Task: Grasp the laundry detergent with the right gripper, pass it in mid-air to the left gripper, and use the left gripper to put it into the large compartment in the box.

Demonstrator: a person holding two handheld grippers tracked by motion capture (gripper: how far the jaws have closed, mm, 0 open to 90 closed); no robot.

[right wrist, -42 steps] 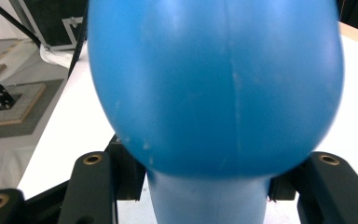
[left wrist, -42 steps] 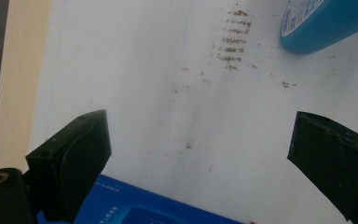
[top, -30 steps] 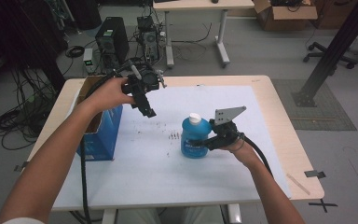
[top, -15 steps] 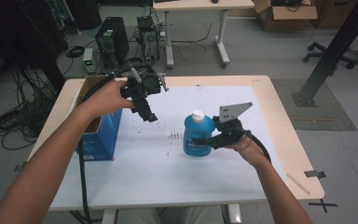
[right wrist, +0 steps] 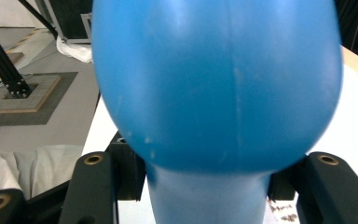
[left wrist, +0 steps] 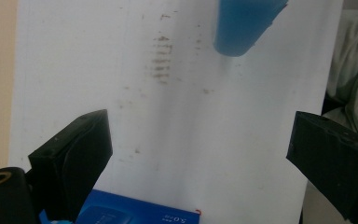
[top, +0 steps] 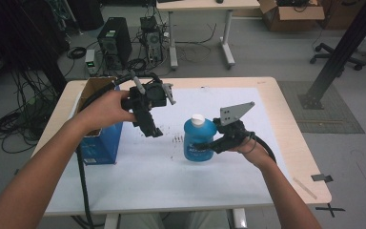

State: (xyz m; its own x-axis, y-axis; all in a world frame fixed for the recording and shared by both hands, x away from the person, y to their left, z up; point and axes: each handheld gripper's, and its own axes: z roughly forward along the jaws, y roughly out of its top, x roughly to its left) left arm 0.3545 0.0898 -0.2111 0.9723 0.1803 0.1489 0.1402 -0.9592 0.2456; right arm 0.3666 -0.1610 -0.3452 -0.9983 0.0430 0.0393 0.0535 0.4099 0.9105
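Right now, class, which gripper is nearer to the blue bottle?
The right. The right gripper grips the blue bottle from its side, fingers shut on it. The left gripper hangs apart from it, up beside the blue box, fingers open.

Blue bottle (left wrist: pixel 247 25) cut off at top edge.

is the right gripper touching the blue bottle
Touching. In the right gripper view the right gripper has its black jaws pressed against both sides of the blue bottle, at its narrower part.
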